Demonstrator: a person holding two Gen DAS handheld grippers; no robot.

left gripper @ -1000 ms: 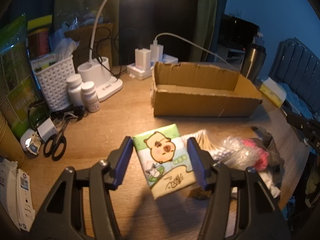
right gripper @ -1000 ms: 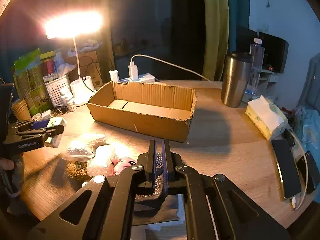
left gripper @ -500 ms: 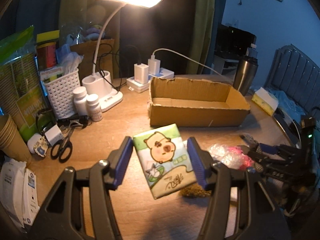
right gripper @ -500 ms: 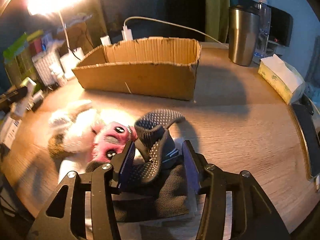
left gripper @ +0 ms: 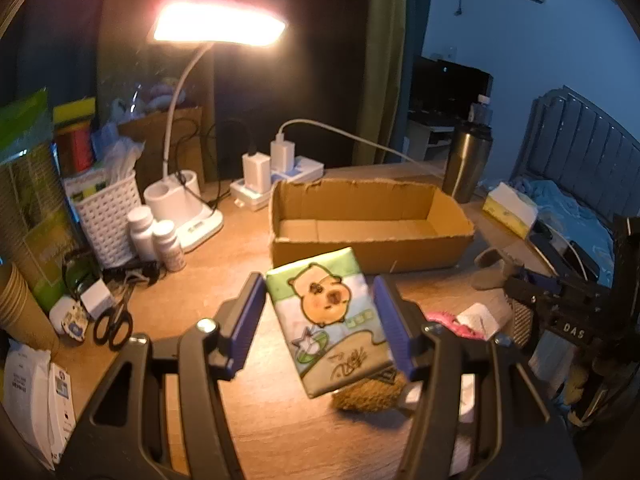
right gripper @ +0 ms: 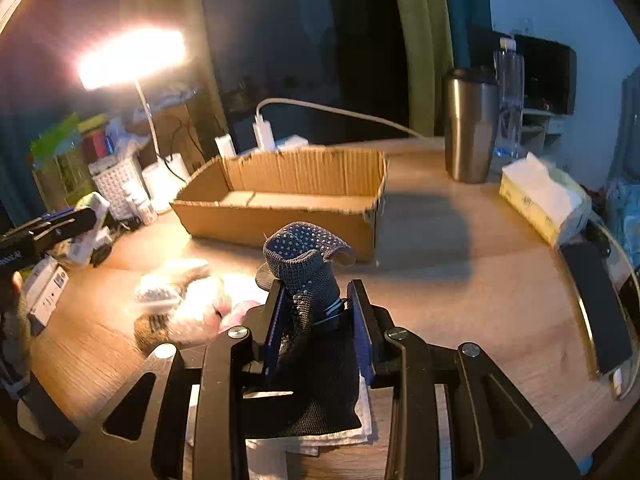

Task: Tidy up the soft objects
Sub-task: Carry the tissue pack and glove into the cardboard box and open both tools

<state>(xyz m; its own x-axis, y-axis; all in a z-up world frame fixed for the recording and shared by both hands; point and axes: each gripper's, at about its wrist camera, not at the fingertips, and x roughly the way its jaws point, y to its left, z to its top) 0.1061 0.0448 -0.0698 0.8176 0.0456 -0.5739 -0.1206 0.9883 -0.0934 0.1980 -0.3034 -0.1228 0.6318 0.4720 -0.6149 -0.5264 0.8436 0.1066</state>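
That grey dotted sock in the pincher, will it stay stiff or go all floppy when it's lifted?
Probably floppy: the grey sock is knit, and its top already curls over above the right gripper. It likely weighs little, since the thin fabric bunches between the closing jaws. The pale rubbery-looking dots on it should help stop it slipping, though I can't be sure.

The letters "DAS" are seen in white on the black body of the right gripper (left gripper: 536, 286), at the right edge of the left wrist view. Handwritten-style characters are printed on the lower part of the tissue pack (left gripper: 330, 316), below its cartoon animal, but cannot be made out. Print on the white packets (left gripper: 38, 400) at the table's left edge is too small to be read.
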